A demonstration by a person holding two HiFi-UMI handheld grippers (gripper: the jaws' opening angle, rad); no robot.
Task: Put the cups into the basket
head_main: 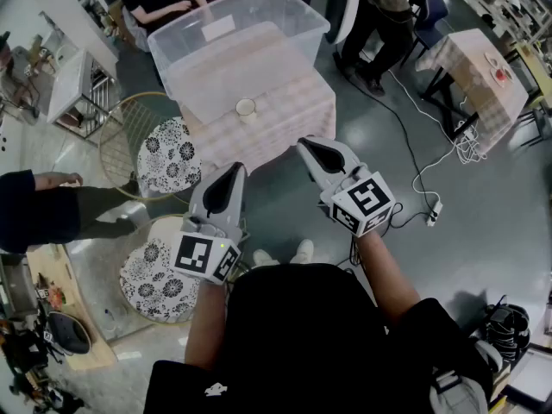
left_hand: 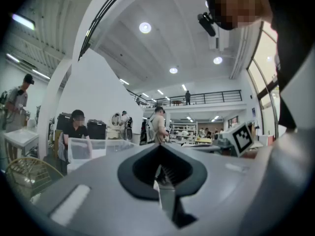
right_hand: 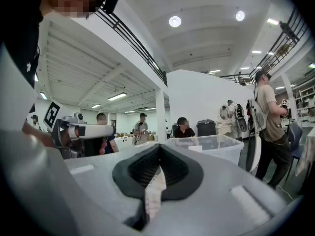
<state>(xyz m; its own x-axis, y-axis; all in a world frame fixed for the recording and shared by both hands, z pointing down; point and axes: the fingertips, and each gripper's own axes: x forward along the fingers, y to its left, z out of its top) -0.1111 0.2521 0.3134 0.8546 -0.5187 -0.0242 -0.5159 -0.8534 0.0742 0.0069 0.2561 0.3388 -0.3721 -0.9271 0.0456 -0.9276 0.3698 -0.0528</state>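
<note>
One cup, one bin, both jaws shut and empty

You hold two grippers up side by side below the counter [head_main: 293, 123]: your left gripper [head_main: 234, 171] points toward 12 o'clock and your right gripper [head_main: 309, 147] tilts toward 11, wrist bent. Each has its jaws pressed together with nothing between them. The single cup [head_main: 246, 108] stands upright on the checked cloth at 12 o'clock from your grippers, just on the near side of the one clear plastic bin [head_main: 289, 7]. Two floral-cushioned chairs [head_main: 168, 155] sit at 9 o'clock, close by your left gripper. A white cable [head_main: 423, 175] trails over the floor at 3 o'clock.
</note>
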